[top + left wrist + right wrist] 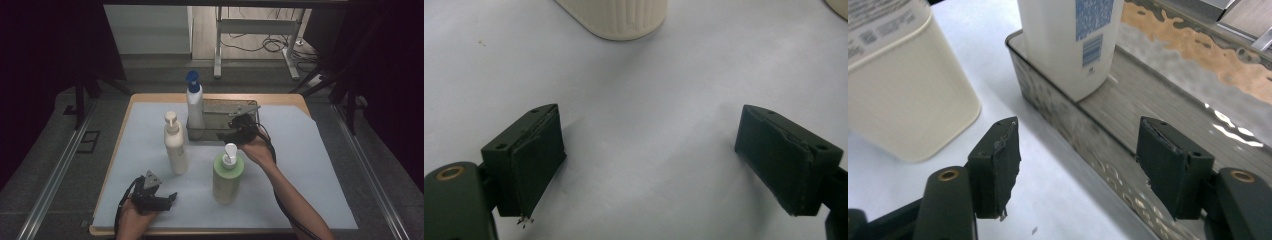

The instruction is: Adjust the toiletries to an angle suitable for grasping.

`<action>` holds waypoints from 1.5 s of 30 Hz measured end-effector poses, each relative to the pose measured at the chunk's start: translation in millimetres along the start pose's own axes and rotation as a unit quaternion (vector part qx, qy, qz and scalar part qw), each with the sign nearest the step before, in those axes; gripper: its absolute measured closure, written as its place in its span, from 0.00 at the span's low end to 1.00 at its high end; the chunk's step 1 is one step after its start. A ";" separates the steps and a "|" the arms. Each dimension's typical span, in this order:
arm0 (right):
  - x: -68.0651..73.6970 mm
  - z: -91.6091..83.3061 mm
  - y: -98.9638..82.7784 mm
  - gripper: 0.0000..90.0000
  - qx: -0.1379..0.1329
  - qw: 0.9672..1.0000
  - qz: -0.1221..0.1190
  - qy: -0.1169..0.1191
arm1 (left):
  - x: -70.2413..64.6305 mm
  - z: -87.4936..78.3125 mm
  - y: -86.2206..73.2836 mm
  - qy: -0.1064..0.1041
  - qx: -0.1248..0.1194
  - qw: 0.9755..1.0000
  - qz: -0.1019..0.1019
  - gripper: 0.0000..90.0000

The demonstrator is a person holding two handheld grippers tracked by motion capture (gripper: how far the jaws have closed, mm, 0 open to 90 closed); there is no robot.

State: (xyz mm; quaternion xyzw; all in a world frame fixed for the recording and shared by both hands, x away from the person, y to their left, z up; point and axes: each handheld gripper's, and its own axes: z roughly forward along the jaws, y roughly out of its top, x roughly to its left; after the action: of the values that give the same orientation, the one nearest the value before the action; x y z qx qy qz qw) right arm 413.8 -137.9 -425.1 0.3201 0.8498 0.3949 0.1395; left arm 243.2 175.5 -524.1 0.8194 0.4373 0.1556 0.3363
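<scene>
A white bottle with a blue pump (194, 102) stands upright in the left end of a shiny metal tray (222, 135). My right gripper (234, 131) hovers at the tray's front wall, to the right of that bottle. Seen from the right gripper view, its jaws stand open around nothing, over the tray wall (1063, 115), with the white bottle (1073, 45) just beyond them. My left gripper (167, 199) lies low near the table's front left. It (664, 160) is open over bare white paper, and the base of a cream bottle (616, 17) is ahead.
A cream pump bottle (175, 145) stands left of the tray, and a green pump bottle (227, 175) stands in front of it, close under my right forearm. White paper (310, 165) covers the wooden table. Another pale bottle's edge (839, 5) shows at the far right.
</scene>
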 end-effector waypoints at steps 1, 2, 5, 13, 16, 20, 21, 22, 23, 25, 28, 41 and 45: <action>0.0 0.0 0.0 0.37 0.000 1.000 0.000 0.000 | 0.0 0.1 0.0 0.000 -0.001 1.000 0.000 0.13; 0.4 -5.5 -3.7 0.36 0.001 1.000 -0.003 0.001 | 0.0 0.1 0.0 0.000 -0.001 1.000 0.000 0.13; 0.1 -11.5 -7.9 0.35 -0.001 1.000 -0.005 0.001 | 0.0 0.0 0.0 0.000 0.000 1.000 0.000 0.13; -1.4 -31.9 -27.5 0.31 -0.001 1.000 -0.004 -0.006 | -0.1 0.0 0.0 0.000 0.000 1.000 0.000 0.13; -0.5 -39.0 -35.1 0.30 0.000 1.000 -0.004 -0.003 | -0.1 0.1 0.0 0.001 0.000 1.000 0.000 0.13; 2.3 -48.9 -44.9 0.29 0.001 1.000 -0.011 -0.003 | -0.2 0.0 0.0 0.001 0.000 1.000 0.000 0.13; 3.0 -51.3 -47.3 0.29 0.000 1.000 -0.013 -0.003 | -0.2 0.0 0.0 0.001 0.000 1.000 0.000 0.13; 3.5 -53.9 -49.7 0.29 0.001 1.000 -0.016 -0.002 | -0.2 0.0 0.0 0.001 0.000 1.000 0.000 0.13; 4.9 -58.7 -54.8 0.29 0.001 1.000 -0.016 -0.001 | -0.2 0.0 0.0 0.001 0.000 1.000 0.000 0.13; 6.0 -63.3 -60.3 0.29 0.002 1.000 -0.017 -0.001 | -0.2 0.0 0.0 0.001 0.000 1.000 0.000 0.13; 7.2 -69.2 -69.0 0.29 0.002 1.000 -0.016 0.003 | -0.3 0.0 0.0 0.001 0.000 1.000 0.000 0.13; 20.2 -93.1 -98.7 0.27 -0.001 1.000 -0.021 0.023 | -0.4 0.1 -0.1 0.001 0.000 1.000 0.000 0.13; 27.5 -97.9 -106.3 0.26 0.002 0.999 -0.025 0.032 | -0.3 0.1 -0.1 0.001 -0.001 1.000 0.000 0.13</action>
State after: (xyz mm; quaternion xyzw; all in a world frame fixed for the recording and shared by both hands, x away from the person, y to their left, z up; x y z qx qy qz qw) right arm 298.9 -228.3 -441.9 0.2861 0.8624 0.3996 0.1216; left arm 243.0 175.2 -524.2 0.8189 0.4379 0.1567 0.3363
